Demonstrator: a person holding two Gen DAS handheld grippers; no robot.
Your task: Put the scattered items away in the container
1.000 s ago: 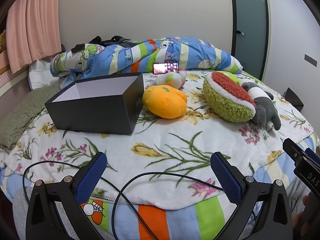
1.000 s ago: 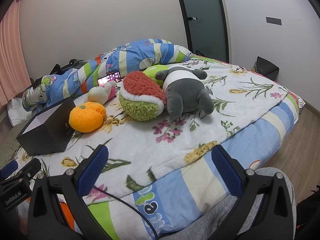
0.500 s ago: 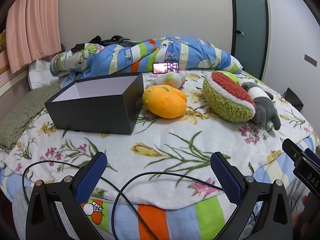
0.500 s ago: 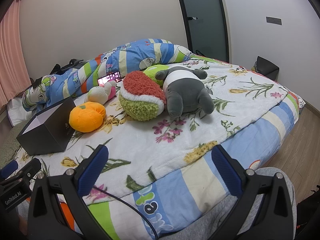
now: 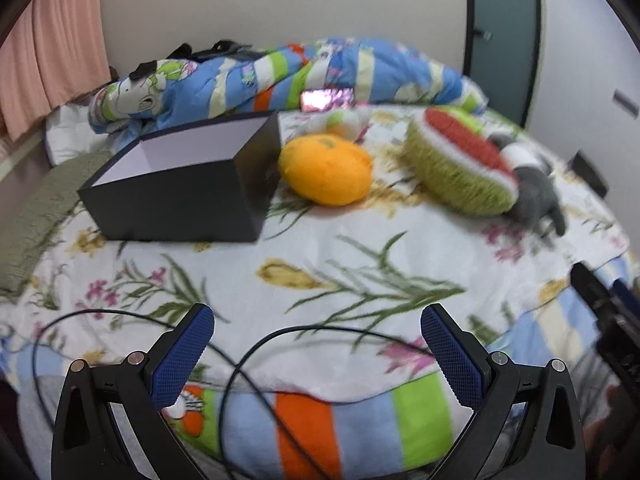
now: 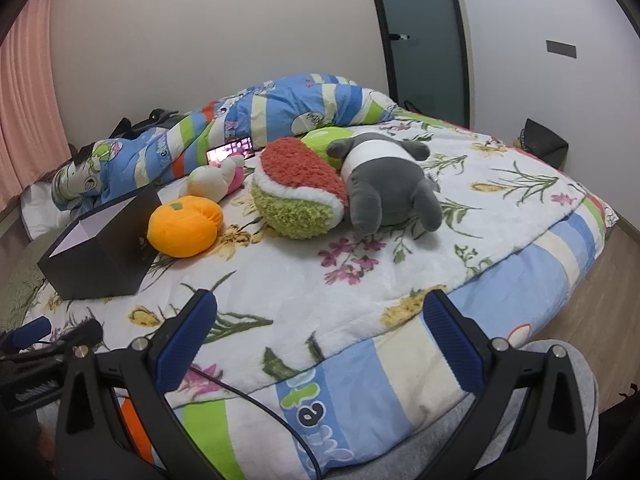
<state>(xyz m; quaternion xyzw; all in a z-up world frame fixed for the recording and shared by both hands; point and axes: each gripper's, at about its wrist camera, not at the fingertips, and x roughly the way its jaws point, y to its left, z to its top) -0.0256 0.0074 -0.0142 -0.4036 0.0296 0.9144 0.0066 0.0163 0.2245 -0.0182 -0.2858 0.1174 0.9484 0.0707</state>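
step: pre-grasp, box [image 5: 180,196] sitting empty | both tongs, left [image 5: 316,354] and right [image 6: 320,346], gaping, holding nothing | next: we're likely reaching for orange plush [image 6: 184,226] beside box

A: Home bedroom. A bed [image 6: 500,216] fills most of both views, covered with a floral blanket [image 6: 304,280] over a striped cartoon-print sheet [image 6: 360,380].

B: Other evidence?

A: A rolled cartoon quilt [image 6: 256,120] lies along the far side, with a white pillow [image 5: 76,136] near the wall. Pink curtains [image 5: 48,40] hang on the left. A frosted glass door [image 6: 424,40] sits in the back wall, and wood flooring [image 6: 600,300] shows at the right.

B: Anything lived-in?

A: Plush toys lie on the blanket: an orange pumpkin plush [image 6: 184,226], a watermelon-slice plush [image 6: 298,192], a grey-and-white animal plush [image 6: 384,184]. A lit phone [image 6: 231,150] leans against the quilt.
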